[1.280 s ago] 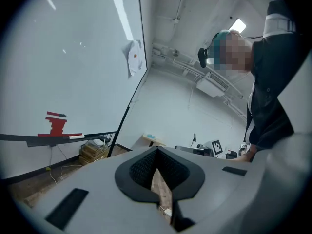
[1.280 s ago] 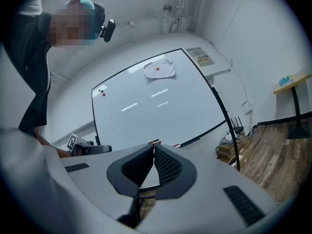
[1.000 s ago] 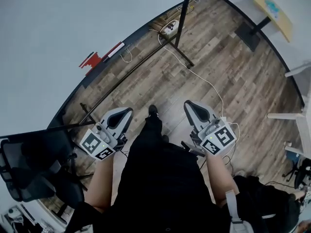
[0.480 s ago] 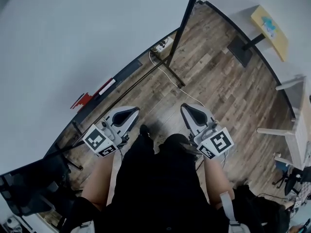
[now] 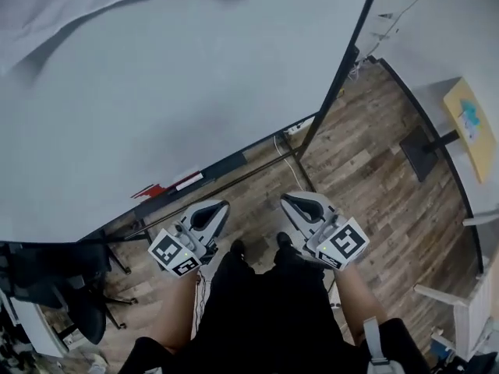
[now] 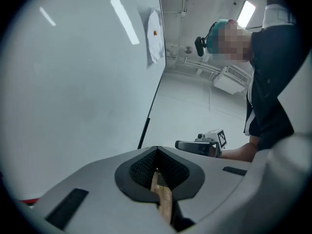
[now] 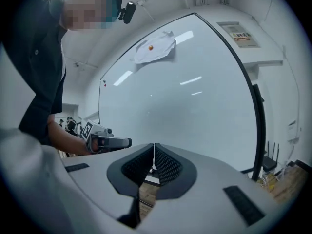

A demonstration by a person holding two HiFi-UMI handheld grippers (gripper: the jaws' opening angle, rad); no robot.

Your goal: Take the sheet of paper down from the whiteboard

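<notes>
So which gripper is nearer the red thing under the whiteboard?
The left gripper, at the head view's left; the red thing lies just ahead of it, with the right gripper farther off.

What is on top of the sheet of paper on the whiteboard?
A small round orange dot, likely a magnet, sits near the middle of the sheet of paper. The whiteboard behind it is covered.

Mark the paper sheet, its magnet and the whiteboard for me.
sheet of paper (image 7: 163, 50), right gripper view, on its white face right of centre.
magnet (image 7: 150, 47), right gripper view, on the centre of the orange dot.
whiteboard (image 7: 195, 111), right gripper view, on its bare white surface.
</notes>
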